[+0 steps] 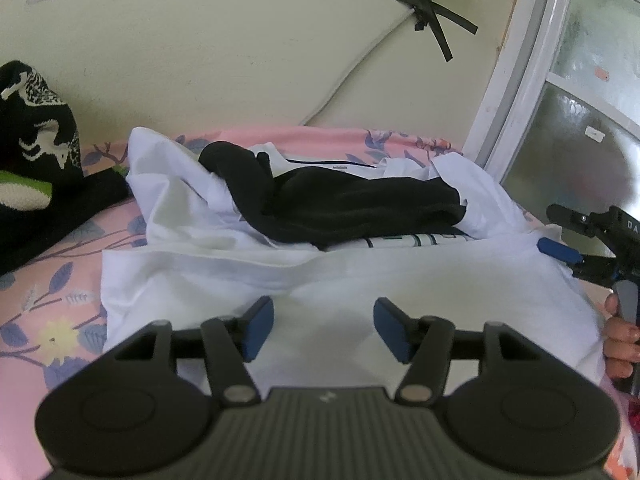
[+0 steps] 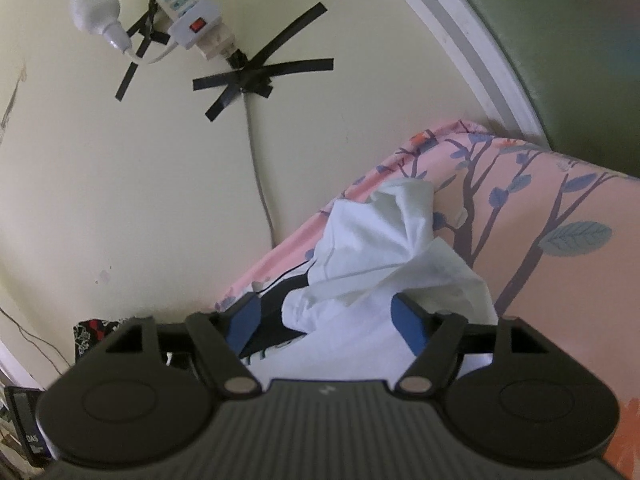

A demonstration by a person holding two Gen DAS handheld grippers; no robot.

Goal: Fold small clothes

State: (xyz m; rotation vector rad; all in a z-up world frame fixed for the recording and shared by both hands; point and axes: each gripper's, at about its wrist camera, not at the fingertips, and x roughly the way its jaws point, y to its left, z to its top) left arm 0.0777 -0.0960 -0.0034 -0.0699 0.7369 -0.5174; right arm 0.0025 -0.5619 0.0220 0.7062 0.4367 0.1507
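Left gripper (image 1: 323, 330): jaws released, half open above white cloth (image 1: 360, 292). Right gripper (image 2: 326, 322) at 3 o'clock: jaws released, wide, cloth between.

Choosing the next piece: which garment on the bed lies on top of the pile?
The black garment. It is draped over the crumpled white clothes; the flat white cloth lies in front.

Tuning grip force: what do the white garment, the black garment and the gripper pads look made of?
White garment: thin woven or knit cloth, probably cotton, matte; it creases softly.
Black garment: thicker, soft matte fabric; rounded folds, no sheen. Weave unreadable.
Pads on the left gripper: blue, smooth and matte, likely rubber or foam, on black hard plastic fingers.
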